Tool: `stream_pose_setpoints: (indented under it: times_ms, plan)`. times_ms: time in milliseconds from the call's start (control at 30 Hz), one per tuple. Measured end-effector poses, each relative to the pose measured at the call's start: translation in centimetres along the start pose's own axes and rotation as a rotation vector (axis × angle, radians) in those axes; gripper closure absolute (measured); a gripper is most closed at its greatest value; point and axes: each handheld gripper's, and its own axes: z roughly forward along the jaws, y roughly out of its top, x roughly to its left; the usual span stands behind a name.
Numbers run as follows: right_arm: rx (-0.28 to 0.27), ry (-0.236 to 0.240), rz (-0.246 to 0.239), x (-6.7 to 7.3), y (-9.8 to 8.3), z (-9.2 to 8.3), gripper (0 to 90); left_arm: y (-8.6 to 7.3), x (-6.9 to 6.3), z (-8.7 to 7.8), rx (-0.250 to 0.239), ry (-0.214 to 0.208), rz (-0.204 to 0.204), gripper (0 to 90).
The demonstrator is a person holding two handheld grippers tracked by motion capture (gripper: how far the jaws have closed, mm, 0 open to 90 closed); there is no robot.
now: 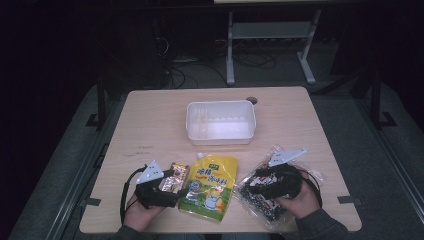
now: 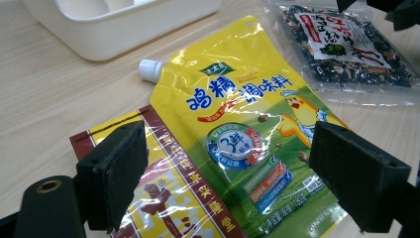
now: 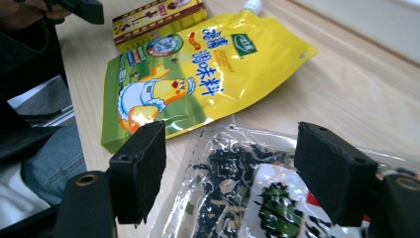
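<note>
Nearest us, our left gripper (image 2: 228, 173) hangs with jaws apart and empty over the red-and-gold packet (image 2: 163, 198) and yellow seasoning pouch (image 2: 237, 114), while our right gripper (image 3: 230, 168) hangs likewise spread over the clear bag of dark dried food (image 3: 233, 188), the white bin (image 1: 220, 121) beyond on the table (image 1: 150, 125).

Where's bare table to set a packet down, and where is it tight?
Free: the tabletop left of the white bin, the strip right of the bin, and the bin's inside. Crowded: the near edge, where the brown packet, yellow pouch and clear seaweed bag lie close together under both grippers.
</note>
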Motion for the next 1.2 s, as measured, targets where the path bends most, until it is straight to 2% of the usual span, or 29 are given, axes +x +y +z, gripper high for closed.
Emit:
stream_pose_setpoints:
  times_ms: [167,433,667,1200]
  plan:
    - [-0.015,-0.039,0.004,-0.4,0.2,-1.2,27.7,0.1,-0.1,0.0,-0.003,-0.003,0.002,14.6]
    - [-0.012,-0.074,0.014,-1.0,0.1,-2.3,28.2,0.0,-0.1,0.1,0.004,-0.003,0.002,14.7]
    - [-0.025,-0.103,0.046,-2.0,-0.1,-4.2,29.3,0.0,-0.1,0.0,0.002,-0.002,0.005,14.7]
    - [-0.036,-0.172,0.127,-4.2,-1.4,-7.2,31.6,0.1,-0.2,0.0,0.003,0.001,0.013,14.8]
